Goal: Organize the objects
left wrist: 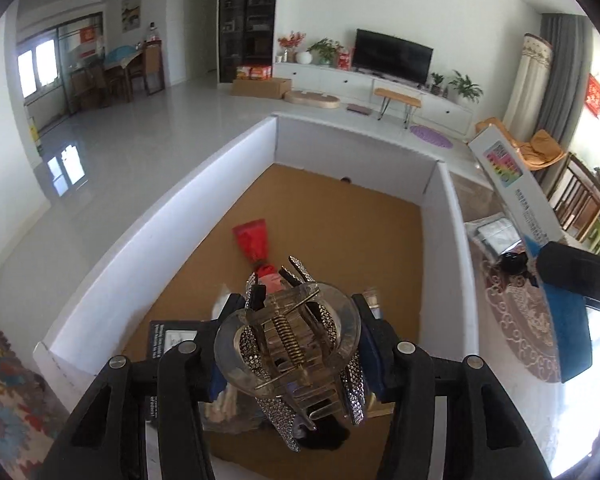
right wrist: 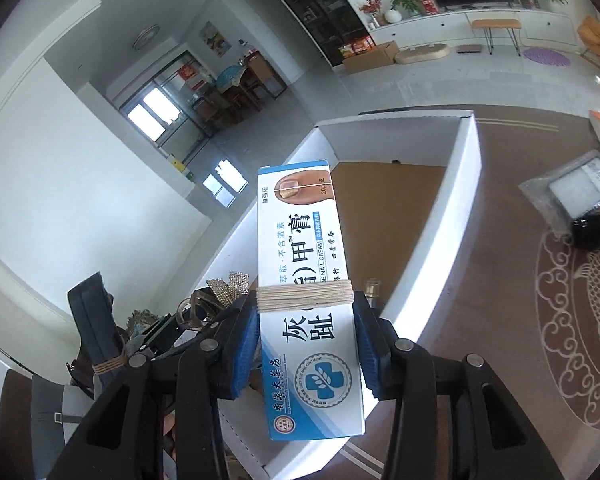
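Hair claw clip [left wrist: 288, 344], clear with rhinestones, is pinched between the left gripper [left wrist: 296, 344] pads above the near end of the white-walled cardboard box [left wrist: 160, 220], its spring axis pointing away toward the box's far wall. Nail cream carton [right wrist: 308, 300], bound with string, is clamped crosswise by the right gripper [right wrist: 306, 344], long axis running forward over the box's near right corner. Red pouch [left wrist: 254, 242] lies on the box floor.

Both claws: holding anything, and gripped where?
Left claw: hair clip, pinched across its sides at the spring hinge. Right claw: nail cream box, clamped on its long edges below the string wrap.
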The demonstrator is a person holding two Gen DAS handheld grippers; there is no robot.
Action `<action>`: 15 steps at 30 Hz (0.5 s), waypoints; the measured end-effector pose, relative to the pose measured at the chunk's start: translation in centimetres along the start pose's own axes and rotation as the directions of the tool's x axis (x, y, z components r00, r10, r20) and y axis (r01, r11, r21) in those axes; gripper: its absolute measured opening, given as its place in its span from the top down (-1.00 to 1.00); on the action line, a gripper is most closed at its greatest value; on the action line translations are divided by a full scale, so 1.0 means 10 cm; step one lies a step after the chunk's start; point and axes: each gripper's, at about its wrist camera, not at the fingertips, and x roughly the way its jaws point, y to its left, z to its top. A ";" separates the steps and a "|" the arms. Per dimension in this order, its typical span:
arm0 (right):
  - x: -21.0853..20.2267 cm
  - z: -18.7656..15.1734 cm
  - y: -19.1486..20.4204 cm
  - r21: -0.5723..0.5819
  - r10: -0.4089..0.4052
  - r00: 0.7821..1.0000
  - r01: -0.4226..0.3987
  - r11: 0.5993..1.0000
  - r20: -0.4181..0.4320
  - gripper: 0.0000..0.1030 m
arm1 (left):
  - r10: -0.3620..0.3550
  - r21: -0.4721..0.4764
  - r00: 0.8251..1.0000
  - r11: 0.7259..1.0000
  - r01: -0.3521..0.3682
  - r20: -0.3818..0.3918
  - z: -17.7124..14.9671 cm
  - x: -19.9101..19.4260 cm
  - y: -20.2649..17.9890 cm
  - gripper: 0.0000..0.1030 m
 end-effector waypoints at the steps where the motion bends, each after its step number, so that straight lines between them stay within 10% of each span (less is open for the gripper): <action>1: 0.14 0.00 0.04 -0.007 -0.001 1.000 0.001 1.000 -0.030 0.05 | 0.030 -0.016 0.999 0.999 -0.030 -0.026 -0.03 0.08 0.07 -0.07; 10: -0.22 -0.39 -0.52 -0.022 -0.217 0.972 0.220 0.975 0.094 -0.65 | -0.042 0.011 0.998 0.999 0.042 0.050 -0.17 -0.07 -0.30 -0.66; 15: -0.65 -0.87 -1.36 -0.009 -0.555 0.817 0.563 0.826 0.156 -0.81 | -0.253 0.151 0.965 0.959 0.240 0.070 -0.25 -0.42 -1.10 -0.70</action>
